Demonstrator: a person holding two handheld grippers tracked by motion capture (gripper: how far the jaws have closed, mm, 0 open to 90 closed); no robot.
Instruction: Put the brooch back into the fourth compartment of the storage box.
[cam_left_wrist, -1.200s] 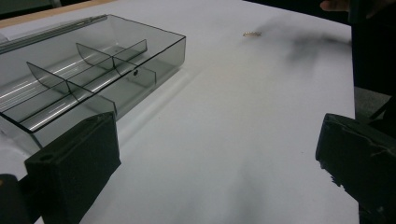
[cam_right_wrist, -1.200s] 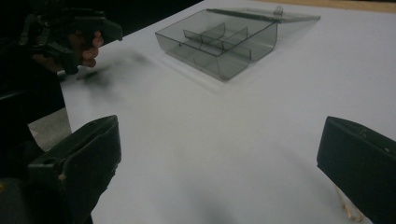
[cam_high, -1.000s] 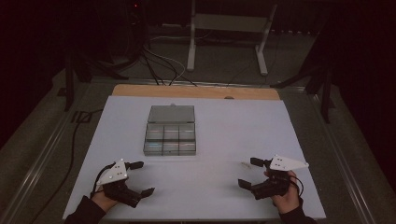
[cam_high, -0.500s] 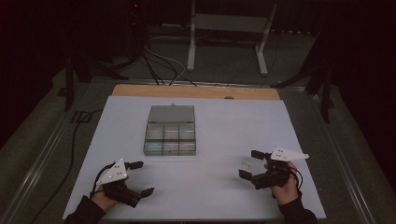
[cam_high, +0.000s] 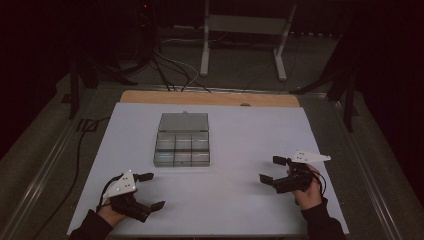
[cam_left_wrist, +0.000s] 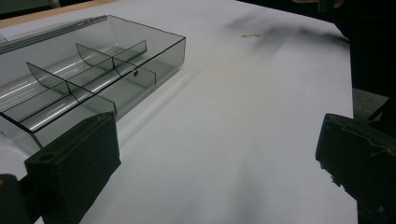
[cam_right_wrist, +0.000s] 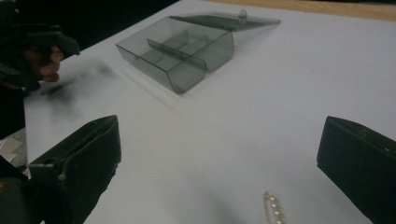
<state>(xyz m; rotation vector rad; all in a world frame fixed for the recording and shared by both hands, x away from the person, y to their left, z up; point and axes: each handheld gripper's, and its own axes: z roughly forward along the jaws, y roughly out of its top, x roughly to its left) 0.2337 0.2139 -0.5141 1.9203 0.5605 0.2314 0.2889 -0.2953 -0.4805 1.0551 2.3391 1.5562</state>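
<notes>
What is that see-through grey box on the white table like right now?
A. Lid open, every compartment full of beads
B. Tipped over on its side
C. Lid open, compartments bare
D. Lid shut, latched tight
C: the compartment box sits flat with its lid folded back, and the left hand-held gripper view shows its divided sections with nothing in them.

Materials on the table
Smoky, glossy clear plastic box (cam_high: 182, 142); matt white sheet (cam_high: 240, 200); wooden table edge (cam_high: 210, 98); matt black pads (cam_right_wrist: 79, 158).
</notes>
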